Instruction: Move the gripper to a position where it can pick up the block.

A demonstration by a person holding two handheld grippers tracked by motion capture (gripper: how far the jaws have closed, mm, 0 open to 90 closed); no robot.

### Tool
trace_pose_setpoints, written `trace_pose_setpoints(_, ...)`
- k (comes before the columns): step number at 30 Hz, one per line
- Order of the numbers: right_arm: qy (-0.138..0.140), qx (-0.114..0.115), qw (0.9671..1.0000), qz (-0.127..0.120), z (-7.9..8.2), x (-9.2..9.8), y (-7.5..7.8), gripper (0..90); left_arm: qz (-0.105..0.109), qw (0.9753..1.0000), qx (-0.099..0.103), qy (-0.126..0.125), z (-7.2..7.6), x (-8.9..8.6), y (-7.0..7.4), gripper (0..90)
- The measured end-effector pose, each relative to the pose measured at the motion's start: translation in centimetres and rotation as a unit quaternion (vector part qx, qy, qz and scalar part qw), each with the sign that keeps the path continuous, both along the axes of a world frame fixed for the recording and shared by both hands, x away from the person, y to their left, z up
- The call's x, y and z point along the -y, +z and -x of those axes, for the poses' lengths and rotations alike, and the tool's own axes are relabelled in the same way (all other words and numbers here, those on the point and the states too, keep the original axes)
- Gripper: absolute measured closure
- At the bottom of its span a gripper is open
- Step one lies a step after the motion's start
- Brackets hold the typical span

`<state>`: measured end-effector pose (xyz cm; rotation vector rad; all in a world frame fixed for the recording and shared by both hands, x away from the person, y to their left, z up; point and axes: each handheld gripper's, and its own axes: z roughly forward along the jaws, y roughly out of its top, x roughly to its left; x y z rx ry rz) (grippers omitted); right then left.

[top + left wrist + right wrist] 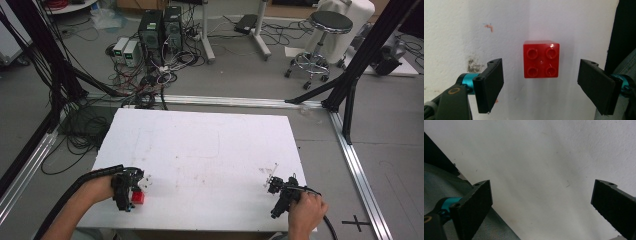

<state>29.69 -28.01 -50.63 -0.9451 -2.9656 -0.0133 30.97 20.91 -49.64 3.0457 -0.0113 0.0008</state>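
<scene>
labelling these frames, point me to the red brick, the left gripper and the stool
red brick (541, 59), left gripper view, studded top face
left gripper (540, 86), left gripper view, gap midway between fingertips
stool (330, 21), high view, black round seat

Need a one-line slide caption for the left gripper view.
Left gripper, jaws open, poised over a red four-stud brick lying on the white table.

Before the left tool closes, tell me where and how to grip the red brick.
Grip the red brick by its two flat side walls, coming straight down from above. It sits studs-up on the white table, already centred between the left tool's open jaws, with clear gaps on both sides. The smooth parallel walls suit the flat pads; the studded top would probably offer poorer purchase.
</scene>
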Motion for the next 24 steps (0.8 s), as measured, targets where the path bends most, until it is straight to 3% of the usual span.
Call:
trace_pose_setpoints(11,0.001,0.000,1.0000,-0.001,0.0,0.1,0.0,2.8,-0.020,0.9997,0.000,-0.012,0.0,0.7,-1.3,21.5)
trace_pose_setpoints(24,0.001,-0.001,1.0000,-0.001,0.0,0.0,-0.1,2.8,-0.028,0.9996,-0.002,-0.009,0.0,0.8,-1.4,21.8)
